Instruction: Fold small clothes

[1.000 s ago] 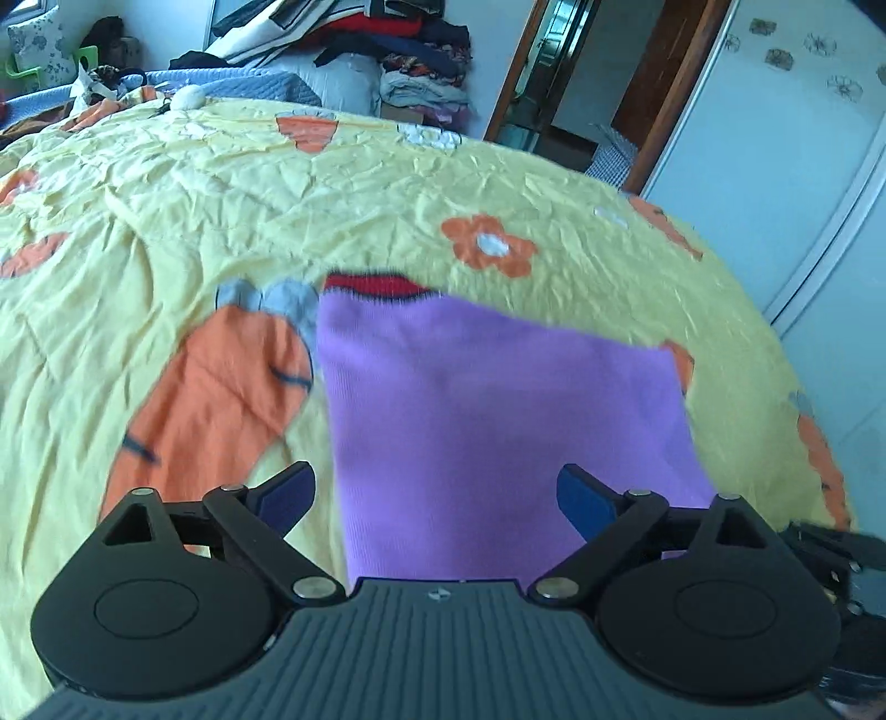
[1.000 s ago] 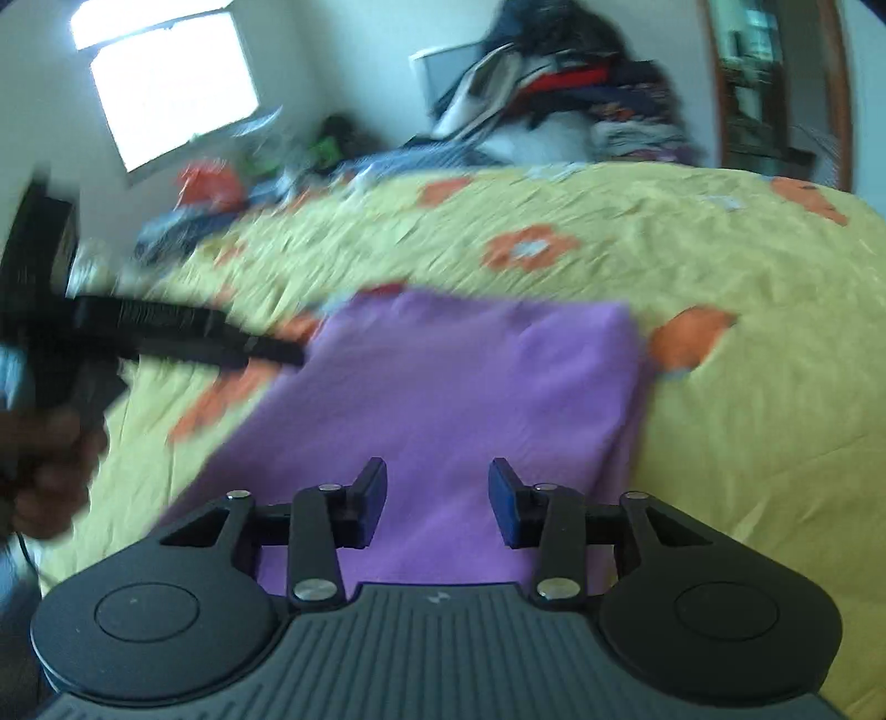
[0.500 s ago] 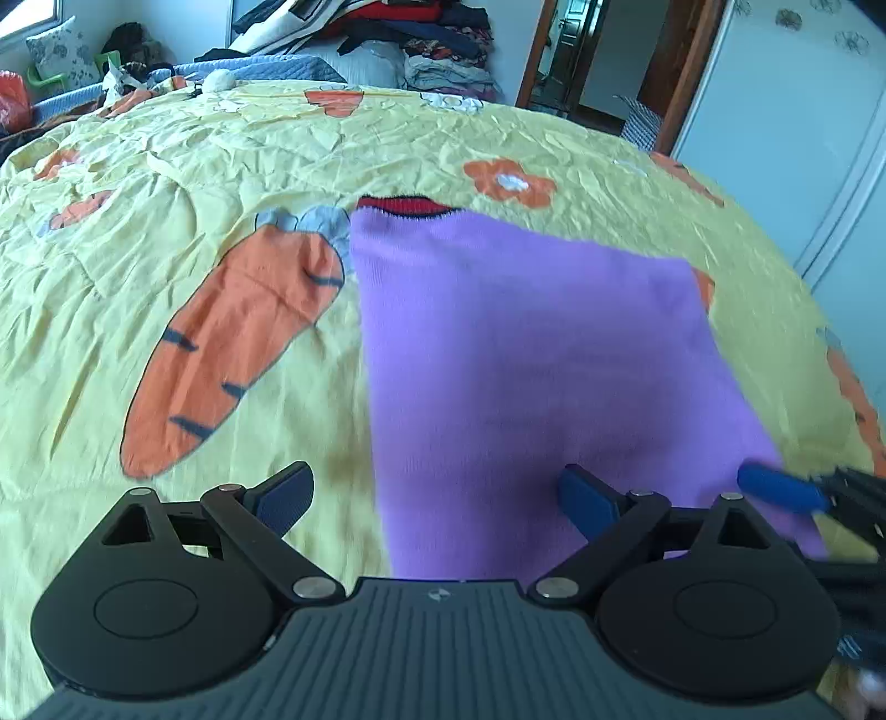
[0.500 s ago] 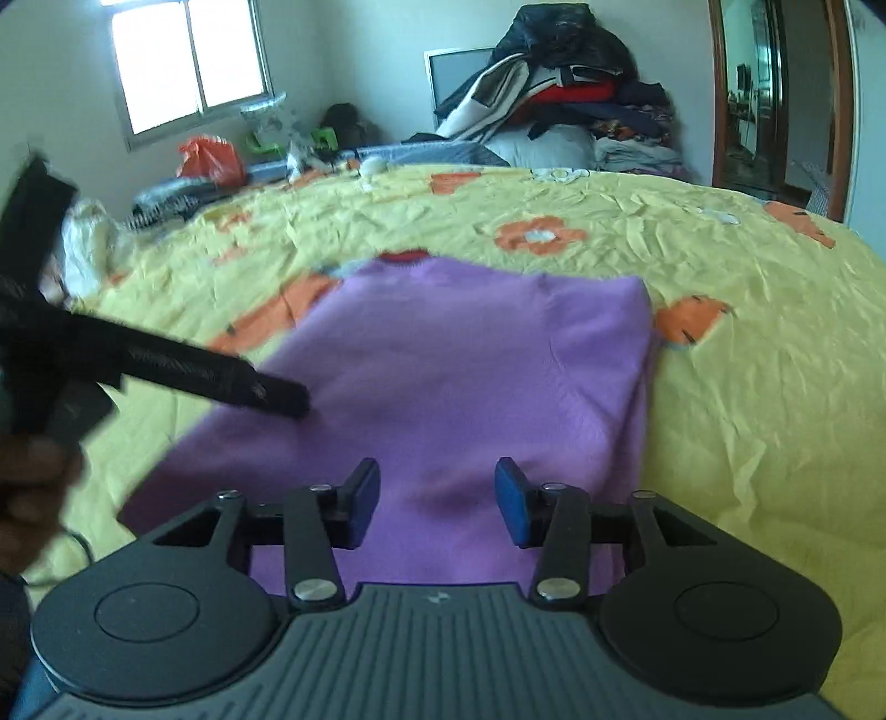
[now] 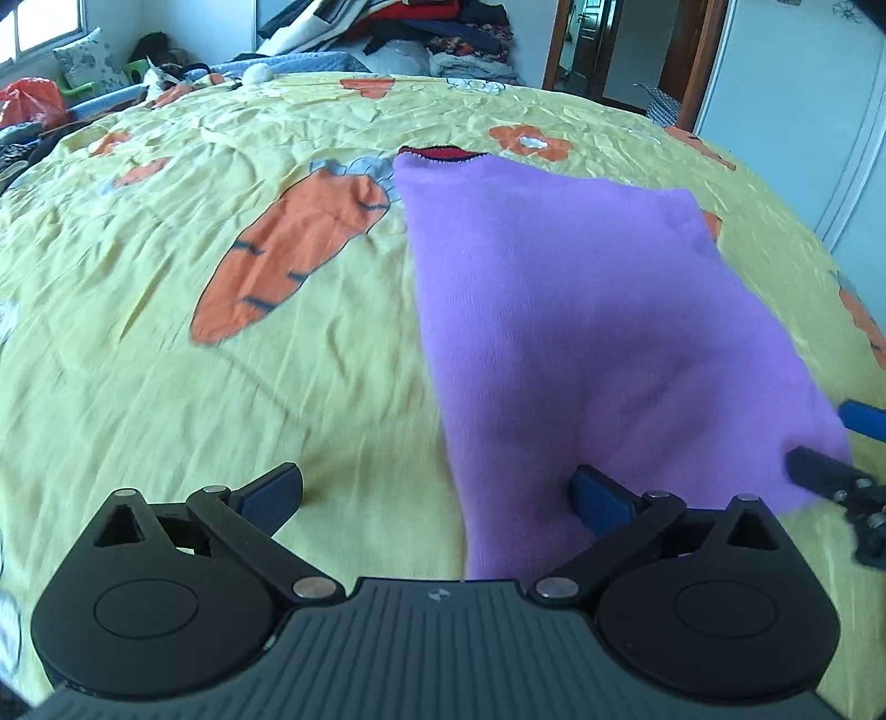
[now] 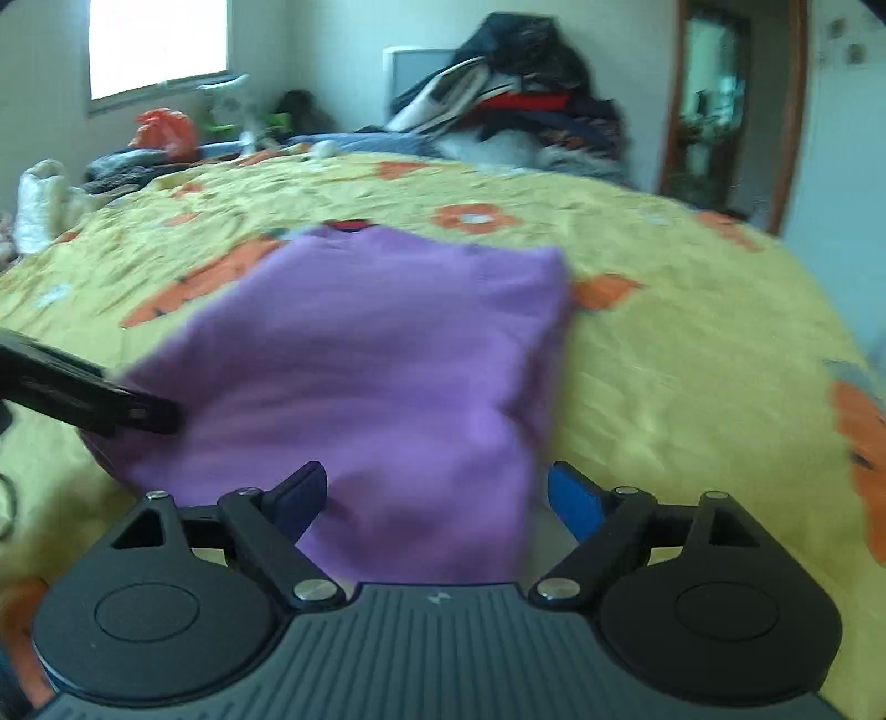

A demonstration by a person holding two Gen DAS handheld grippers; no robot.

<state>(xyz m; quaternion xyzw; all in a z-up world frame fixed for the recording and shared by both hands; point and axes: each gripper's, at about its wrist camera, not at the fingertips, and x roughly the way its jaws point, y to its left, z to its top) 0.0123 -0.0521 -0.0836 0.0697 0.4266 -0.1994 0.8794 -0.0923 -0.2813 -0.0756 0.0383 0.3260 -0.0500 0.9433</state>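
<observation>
A purple knit garment (image 5: 581, 310) with a red-and-black collar at its far end lies folded flat on the yellow carrot-print bedspread (image 5: 194, 387). My left gripper (image 5: 437, 493) is open, straddling the garment's near left edge. In the right wrist view the garment (image 6: 376, 376) lies ahead and my right gripper (image 6: 437, 493) is open, straddling its near right corner. The left gripper's finger (image 6: 138, 412) shows at the garment's left edge, and the right gripper's fingertips (image 5: 858, 415) show at the far right of the left wrist view.
A heap of clothes (image 5: 421, 27) is piled at the far end of the bed. An orange bag (image 6: 166, 130) and clutter sit under the window at the left. A doorway (image 5: 609, 50) and white wardrobe (image 5: 803, 111) stand to the right.
Both grippers pulled back toward the garment's near edge. My right gripper's jaws opened wider. My left gripper shifted left, so the garment now lies right of its centre.
</observation>
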